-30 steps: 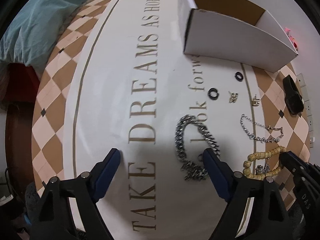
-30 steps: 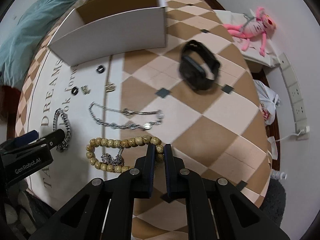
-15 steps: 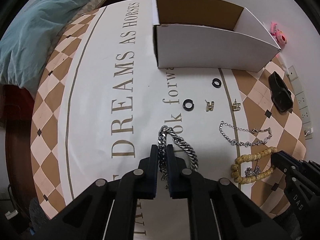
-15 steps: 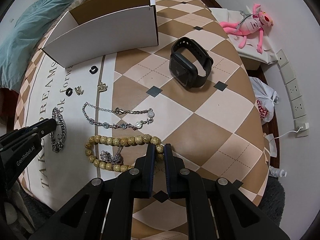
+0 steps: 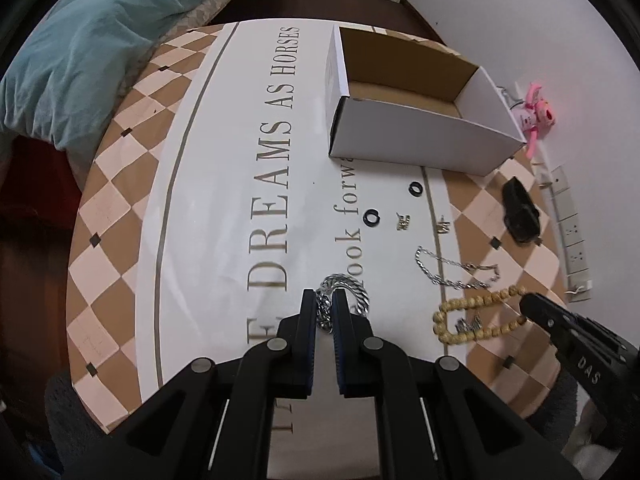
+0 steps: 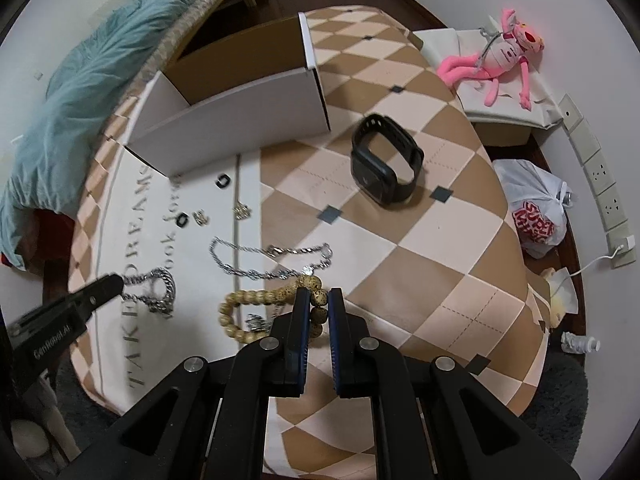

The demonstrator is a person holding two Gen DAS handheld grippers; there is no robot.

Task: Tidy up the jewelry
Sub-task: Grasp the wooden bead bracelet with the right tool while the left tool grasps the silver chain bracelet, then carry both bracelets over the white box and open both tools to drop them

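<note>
My left gripper [image 5: 324,300] is shut on the thick silver chain [image 5: 352,286], seen also in the right wrist view [image 6: 162,284]. My right gripper [image 6: 319,300] is shut on the tan bead bracelet [image 6: 256,300], seen too in the left wrist view [image 5: 476,304]. A thin silver chain [image 6: 272,264] lies beyond the beads. Two black rings [image 5: 373,217] [image 5: 416,189] and two small gold earrings [image 5: 403,221] [image 5: 443,227] lie before the open white cardboard box [image 5: 420,148]. A black smartwatch [image 6: 384,160] stands at the right.
The round table [image 6: 440,240] has a checked cloth with lettering. A teal blanket [image 5: 80,48] lies at the left. A pink plush toy [image 6: 500,60], a plastic bag [image 6: 540,208] and wall sockets [image 6: 600,176] are off the table's right edge.
My left gripper went from open to shut on the thick silver chain, which looks pulled up. My right gripper, shut on the beads throughout, has dragged them; both cameras show the table from higher up.
</note>
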